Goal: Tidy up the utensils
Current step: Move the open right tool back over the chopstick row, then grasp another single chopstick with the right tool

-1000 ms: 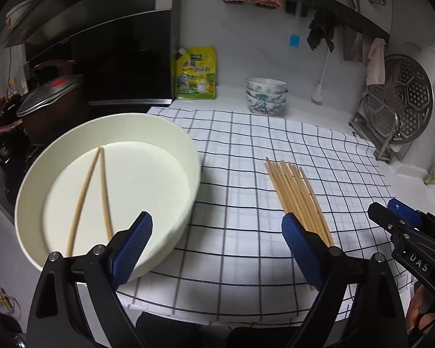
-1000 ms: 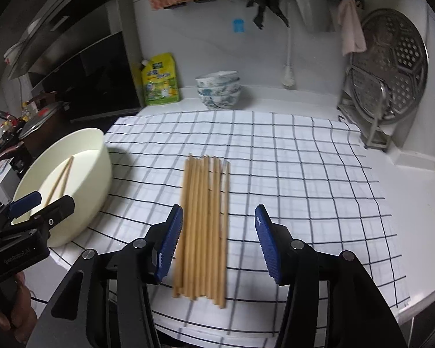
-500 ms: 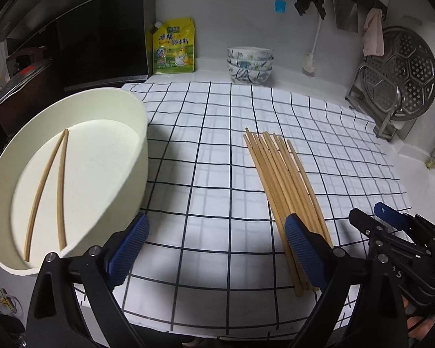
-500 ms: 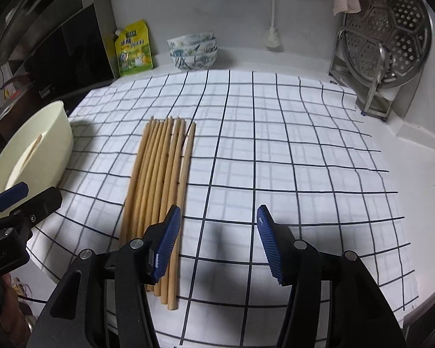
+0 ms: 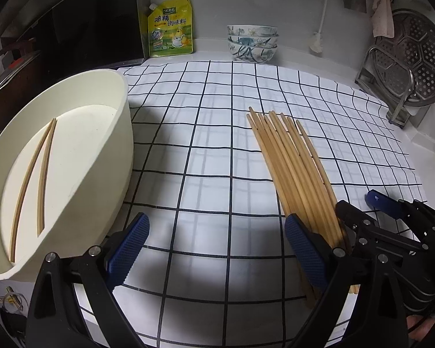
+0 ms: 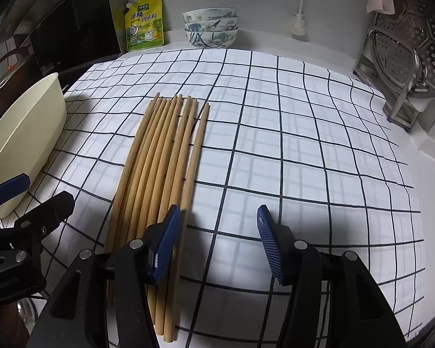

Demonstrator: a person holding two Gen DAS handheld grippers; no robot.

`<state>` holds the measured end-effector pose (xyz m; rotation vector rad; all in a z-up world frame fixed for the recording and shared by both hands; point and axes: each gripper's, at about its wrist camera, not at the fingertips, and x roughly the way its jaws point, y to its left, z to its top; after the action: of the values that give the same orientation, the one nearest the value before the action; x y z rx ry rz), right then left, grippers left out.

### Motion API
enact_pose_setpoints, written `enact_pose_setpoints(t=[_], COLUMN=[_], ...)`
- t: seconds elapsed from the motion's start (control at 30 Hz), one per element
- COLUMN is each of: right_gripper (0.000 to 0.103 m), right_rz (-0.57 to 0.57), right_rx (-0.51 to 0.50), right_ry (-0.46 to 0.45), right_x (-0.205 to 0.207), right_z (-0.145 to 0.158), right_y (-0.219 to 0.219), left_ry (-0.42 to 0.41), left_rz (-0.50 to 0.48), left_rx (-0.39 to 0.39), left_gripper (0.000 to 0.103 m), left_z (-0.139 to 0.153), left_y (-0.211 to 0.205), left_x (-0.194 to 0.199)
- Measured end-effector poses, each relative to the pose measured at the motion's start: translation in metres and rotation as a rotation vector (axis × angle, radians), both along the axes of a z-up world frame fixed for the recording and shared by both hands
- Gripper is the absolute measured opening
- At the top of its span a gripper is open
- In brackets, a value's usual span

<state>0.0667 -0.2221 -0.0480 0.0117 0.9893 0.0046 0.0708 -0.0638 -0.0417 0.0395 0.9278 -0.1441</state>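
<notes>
Several wooden chopsticks (image 5: 293,162) lie side by side on the checked cloth (image 5: 206,133); they also show in the right wrist view (image 6: 162,156). Two chopsticks (image 5: 34,171) lie inside the cream round basin (image 5: 113,133) at the left. My left gripper (image 5: 214,249) is open and empty, low over the cloth between basin and chopsticks, its right finger beside the bundle's near ends. My right gripper (image 6: 217,243) is open and empty; its left finger sits over the rightmost chopsticks' near part. The right gripper's fingers (image 5: 362,220) show in the left wrist view.
Stacked patterned bowls (image 5: 252,42) and a yellow seasoning pouch (image 5: 171,29) stand at the back by the wall. A steel steamer rack (image 5: 406,66) stands at the right. A dark pot (image 5: 11,81) and stove sit behind the basin. The counter's front edge is close below the grippers.
Both grippers have moved forward and down toward the cloth. The left swung right, away from the basin; the right shifted right so the chopsticks now lie under its left finger.
</notes>
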Motion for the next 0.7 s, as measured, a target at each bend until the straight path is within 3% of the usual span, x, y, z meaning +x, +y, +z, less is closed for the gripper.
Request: enact_pose_setpoints(t=[0.2,0.5,0.7], right_gripper=[0.054,0.054,0.054], right_rz=[0.007,-0.08,-0.081], right_rx=[-0.052,0.001,0.029], right_ry=[0.007,0.002,-0.007], right_x=[0.0,-0.005,-0.008], right_z=[-0.004,-0.006,-0.005], right_y=[-0.002,-0.041,-0.047], left_ry=[0.018,0.047,0.048], left_rz=[-0.002,0.012,0.015], left_rx=[-0.003,0.0,0.043], left_gripper=[0.093,0.093,0.093], left_z=[-0.005,-0.016,-0.022], left_y=[-0.007,-0.02,-0.025], left_x=[0.003,0.014,0.017])
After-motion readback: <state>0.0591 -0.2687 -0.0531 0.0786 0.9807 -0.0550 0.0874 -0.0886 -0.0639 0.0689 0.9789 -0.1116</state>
